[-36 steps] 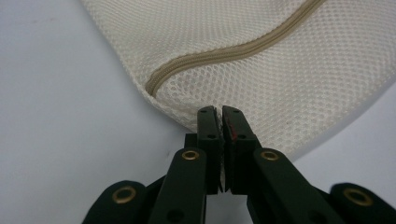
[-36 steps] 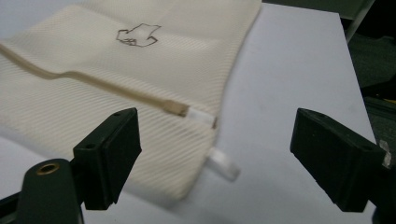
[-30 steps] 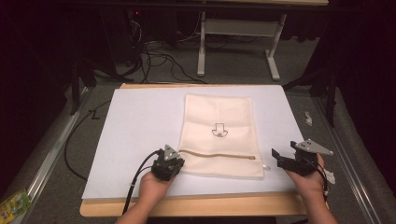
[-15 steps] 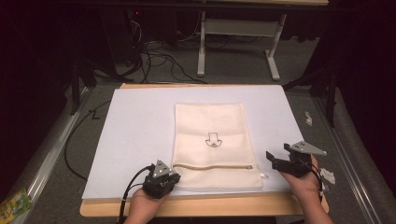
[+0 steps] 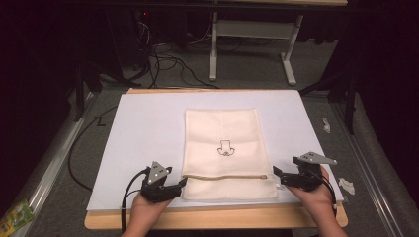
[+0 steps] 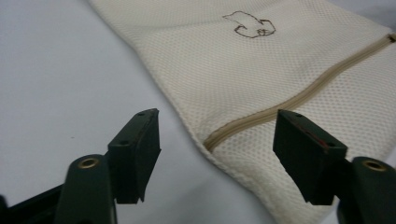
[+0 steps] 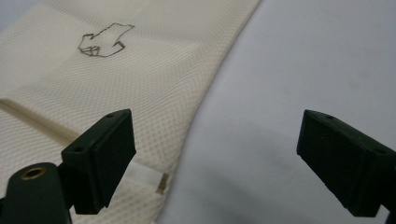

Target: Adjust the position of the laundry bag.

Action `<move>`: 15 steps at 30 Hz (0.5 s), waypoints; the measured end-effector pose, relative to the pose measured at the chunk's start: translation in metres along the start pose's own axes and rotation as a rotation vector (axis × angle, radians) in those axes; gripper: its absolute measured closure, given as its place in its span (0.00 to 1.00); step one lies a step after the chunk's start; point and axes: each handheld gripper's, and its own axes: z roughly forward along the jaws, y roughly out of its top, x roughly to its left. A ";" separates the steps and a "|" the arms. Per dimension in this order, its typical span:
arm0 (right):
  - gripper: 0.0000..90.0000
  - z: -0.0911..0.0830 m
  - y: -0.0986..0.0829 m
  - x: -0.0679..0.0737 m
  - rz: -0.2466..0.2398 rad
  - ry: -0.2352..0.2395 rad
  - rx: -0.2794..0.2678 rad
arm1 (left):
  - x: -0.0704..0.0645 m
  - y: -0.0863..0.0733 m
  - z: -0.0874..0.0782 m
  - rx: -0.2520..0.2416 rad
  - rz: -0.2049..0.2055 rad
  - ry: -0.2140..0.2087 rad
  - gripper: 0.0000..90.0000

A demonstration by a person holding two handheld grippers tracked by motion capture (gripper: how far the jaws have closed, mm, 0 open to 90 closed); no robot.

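1. Hidden or cut off: the person's forearms run off the bottom edge of the high view. In the left gripper view the far end of the zip (image 6: 299, 95) leaves the frame at the right. In the right gripper view the zip passes behind that gripper's own near jaw, and the small dark tab (image 7: 162, 183) at the bag's edge is too blurred to name.
2. The mesh bag (image 5: 225, 148) is cream, flat and rectangular, with a fine woven net texture. It lies on the white sheet (image 5: 143, 128), near the table's front edge. A tan zip crosses it near the front end, and a small dark outline drawing (image 5: 226, 147) sits near its middle.
3. The left gripper (image 5: 175, 186) lies just beside the bag's front-left corner, at the zip's end, its jaws wide apart around that corner and clamped on nothing.
4. The right gripper (image 5: 277, 174) is just beside the bag's right edge at zip level, jaws also wide apart, one over the mesh and one over bare sheet.
5. Around: the wooden table edge (image 5: 222, 218), white scraps (image 5: 346, 185) on the right, cables (image 5: 163, 61) and a desk frame (image 5: 252, 44) behind.
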 end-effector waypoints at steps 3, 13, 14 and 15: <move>0.38 -0.004 -0.003 0.009 0.014 0.043 0.028 | 0.009 0.000 -0.002 -0.016 -0.038 -0.007 0.26; 0.58 0.000 -0.017 0.016 0.045 0.040 0.103 | 0.007 0.002 -0.003 -0.074 -0.006 -0.028 0.27; 0.59 0.002 -0.018 0.015 0.041 0.040 0.103 | 0.006 0.002 -0.003 -0.077 -0.003 -0.027 0.27; 0.60 0.003 -0.018 0.015 0.035 0.040 0.103 | 0.005 0.002 -0.003 -0.079 -0.001 -0.027 0.27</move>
